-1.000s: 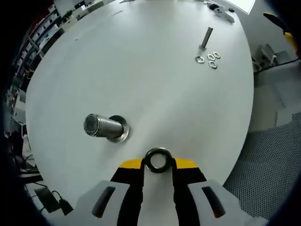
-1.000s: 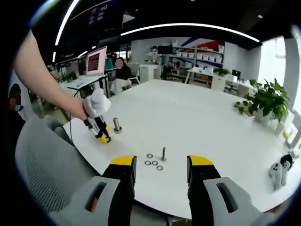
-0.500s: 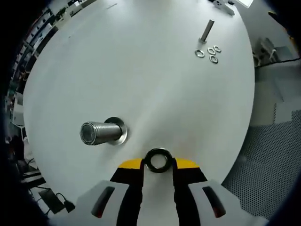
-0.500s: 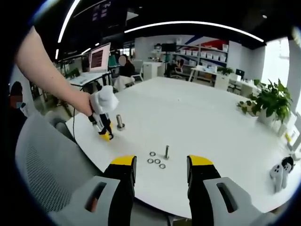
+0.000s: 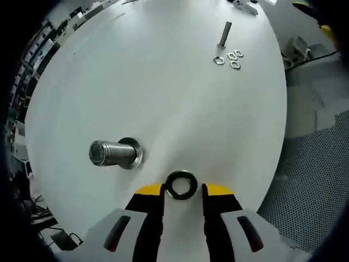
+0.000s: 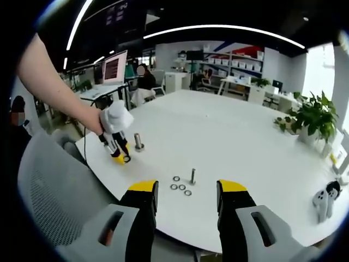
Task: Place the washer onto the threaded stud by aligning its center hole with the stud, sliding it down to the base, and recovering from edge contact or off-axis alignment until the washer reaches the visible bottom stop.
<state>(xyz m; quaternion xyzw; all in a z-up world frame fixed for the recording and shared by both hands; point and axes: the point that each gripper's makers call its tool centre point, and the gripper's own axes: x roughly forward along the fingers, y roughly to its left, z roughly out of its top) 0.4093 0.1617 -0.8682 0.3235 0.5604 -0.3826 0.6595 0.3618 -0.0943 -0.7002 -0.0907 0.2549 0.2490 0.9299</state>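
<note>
Low in the left gripper view, the left gripper (image 5: 182, 188) pinches a dark washer (image 5: 181, 184) between its yellow-tipped jaws, the ring held flat toward the camera so its hole shows open. Up and to the left of it in that frame stands the threaded stud (image 5: 109, 153), rising from a round base flange on the white table (image 5: 180, 93); the stud's long axis points nearly at the camera, leaning a little left, so its top face shows as a disc. The washer sits beside the stud, apart from it, not over it, so my guess is the coming move is a sideways shift toward frame left and up until the hole is over that top face, then a push down along the axis. Toward the upper right of the same view lie a smaller bolt (image 5: 224, 34) and a few spare washers (image 5: 228, 57). Across in the right gripper view, the right gripper (image 6: 186, 192) hangs with its jaws spread and nothing between them, well away from the stud (image 6: 138, 142), which the left gripper (image 6: 121, 158) is just beside; the left is plainly the nearer one.
</note>
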